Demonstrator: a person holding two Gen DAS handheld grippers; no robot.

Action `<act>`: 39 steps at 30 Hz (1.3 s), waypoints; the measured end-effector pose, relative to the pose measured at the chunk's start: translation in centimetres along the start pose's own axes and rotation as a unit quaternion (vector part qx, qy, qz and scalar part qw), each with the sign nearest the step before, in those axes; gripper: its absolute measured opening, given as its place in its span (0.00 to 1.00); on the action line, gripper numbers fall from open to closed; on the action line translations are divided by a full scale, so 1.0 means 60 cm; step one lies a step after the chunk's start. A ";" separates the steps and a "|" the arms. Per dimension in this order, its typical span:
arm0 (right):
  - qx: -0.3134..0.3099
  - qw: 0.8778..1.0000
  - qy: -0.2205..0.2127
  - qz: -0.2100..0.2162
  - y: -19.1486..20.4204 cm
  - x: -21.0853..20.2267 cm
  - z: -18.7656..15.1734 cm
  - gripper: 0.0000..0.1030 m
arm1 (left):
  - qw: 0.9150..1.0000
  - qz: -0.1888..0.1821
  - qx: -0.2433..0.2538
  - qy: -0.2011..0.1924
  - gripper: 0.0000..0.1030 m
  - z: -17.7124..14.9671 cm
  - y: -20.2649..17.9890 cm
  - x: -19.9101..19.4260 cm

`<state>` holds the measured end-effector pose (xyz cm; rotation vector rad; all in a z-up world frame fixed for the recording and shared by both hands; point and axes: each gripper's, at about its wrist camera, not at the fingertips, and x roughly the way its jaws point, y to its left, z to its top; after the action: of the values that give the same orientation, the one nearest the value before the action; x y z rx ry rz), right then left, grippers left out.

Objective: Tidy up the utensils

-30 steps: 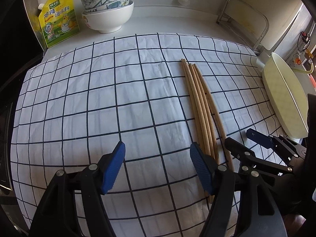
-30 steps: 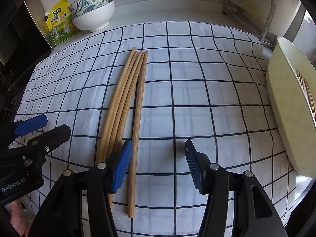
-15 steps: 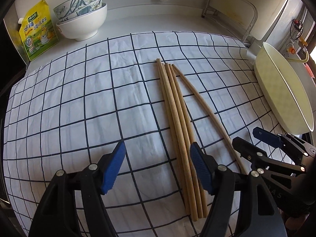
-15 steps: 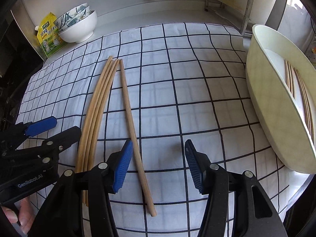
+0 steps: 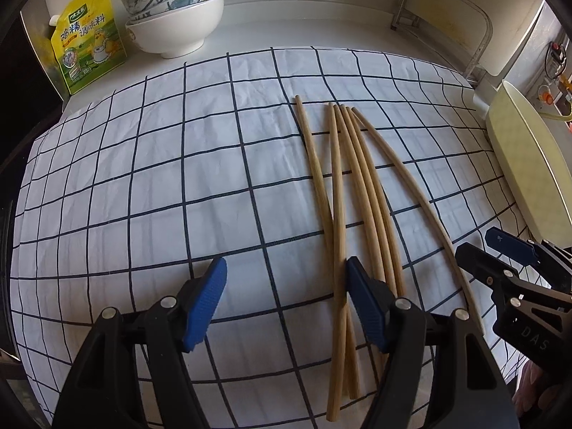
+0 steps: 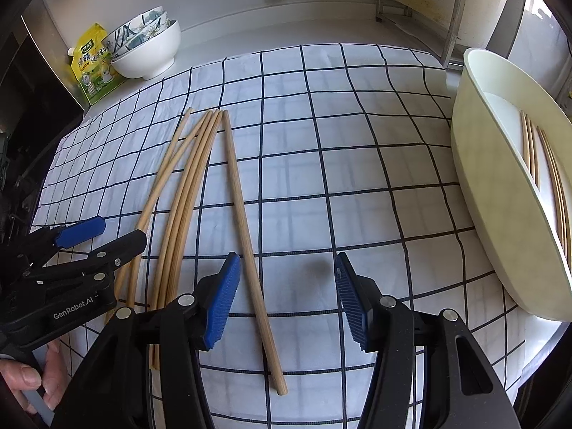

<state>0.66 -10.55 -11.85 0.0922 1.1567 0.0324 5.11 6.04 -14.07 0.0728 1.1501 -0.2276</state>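
Note:
Several wooden chopsticks (image 5: pixel 354 193) lie fanned out on a white checked cloth (image 5: pixel 143 186); they also show in the right wrist view (image 6: pixel 186 186). One chopstick (image 6: pixel 246 236) lies apart on the right of the bundle. My left gripper (image 5: pixel 286 300) is open and empty, its right finger over the bundle's near ends. My right gripper (image 6: pixel 286 300) is open and empty, just right of the lone chopstick. A cream oval tray (image 6: pixel 500 221) at the right holds several more chopsticks (image 6: pixel 543 175).
Stacked bowls (image 5: pixel 175 18) and a yellow seasoning pouch (image 5: pixel 85 57) stand at the back left. A metal rack (image 5: pixel 447 25) stands at the back right. The cloth's near edge lies below the grippers.
The chopsticks have spread: one now lies off to the left of the bundle and crosses another. Both views have shifted slightly, with the grippers staying open.

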 end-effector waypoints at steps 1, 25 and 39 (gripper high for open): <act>-0.001 1.000 0.000 0.000 0.002 0.001 0.001 0.51 | 1.000 0.000 -0.004 -0.002 0.67 0.000 0.004 0.000; -0.001 1.000 0.004 -0.005 0.006 0.013 0.008 0.51 | 0.998 0.013 -0.050 -0.031 0.68 0.020 0.084 -0.026; -0.008 1.000 0.000 -0.014 0.013 0.020 0.007 0.51 | 0.998 0.036 -0.017 -0.041 0.68 0.041 0.127 -0.013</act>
<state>1.55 -9.69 -12.68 0.0608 1.1577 0.0166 8.66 13.13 -12.80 0.0740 1.0678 -0.1467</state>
